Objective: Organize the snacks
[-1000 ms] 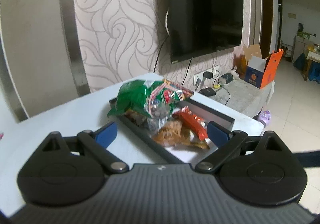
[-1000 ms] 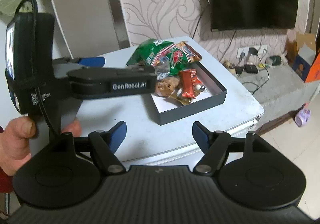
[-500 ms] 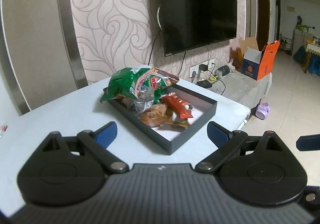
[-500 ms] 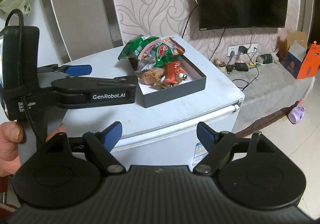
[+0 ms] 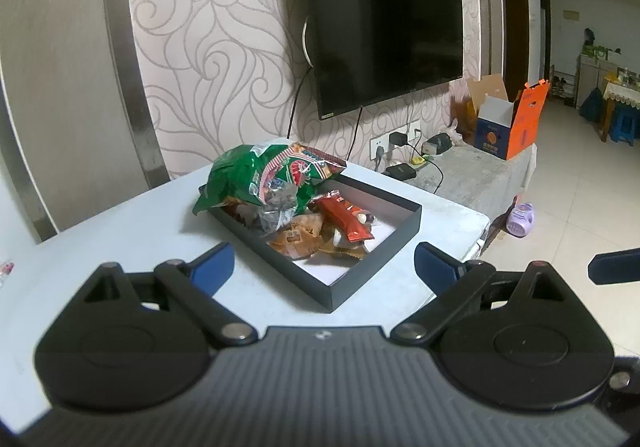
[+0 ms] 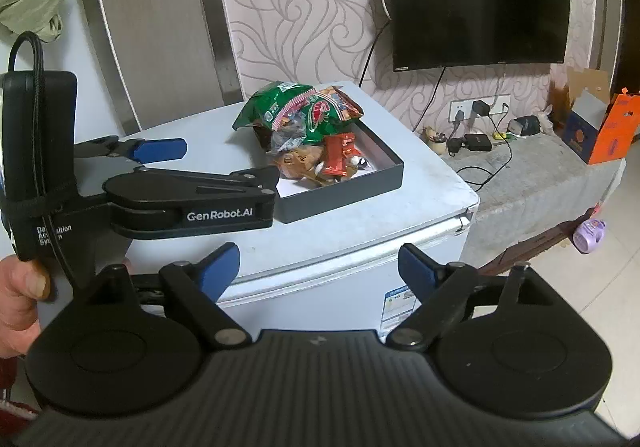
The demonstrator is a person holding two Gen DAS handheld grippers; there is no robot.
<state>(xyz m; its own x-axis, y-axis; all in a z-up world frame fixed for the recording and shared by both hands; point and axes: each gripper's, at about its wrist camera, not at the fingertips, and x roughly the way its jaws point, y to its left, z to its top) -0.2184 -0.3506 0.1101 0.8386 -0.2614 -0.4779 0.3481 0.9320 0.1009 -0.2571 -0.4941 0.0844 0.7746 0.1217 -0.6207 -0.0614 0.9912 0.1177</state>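
Both tongs stand apart and hold nothing. Left gripper point(image 5: 324, 267) hovers with its blue fingertips point(image 5: 212, 267) spread wide above the white cabinet top point(image 5: 120, 223), short of the black tray point(image 5: 372, 279). At far left in the right wrist view, a person's hand point(image 6: 20, 287) grips the handle of that tool. Right gripper point(image 6: 320, 267), whose jaws have just been opening with nothing between them, hangs off the front edge of the cabinet, well back from the snacks.

On the cabinet top, the shallow black tray sits near the right corner. A green snack bag point(image 5: 264, 175) leans over the tray's far left rim. Beneath it lies a clear crumpled wrapper point(image 5: 276, 211), then brown pastry packets point(image 5: 304, 239), and to their right a red wrapped bar point(image 5: 346, 217), all piled in the tray's left half. Its right half shows bare white lining.

Behind, a dark television point(image 5: 384, 27) hangs on swirl-patterned wallpaper. Farther right, an orange and blue carton point(image 5: 508, 127) stands open on a low ledge.
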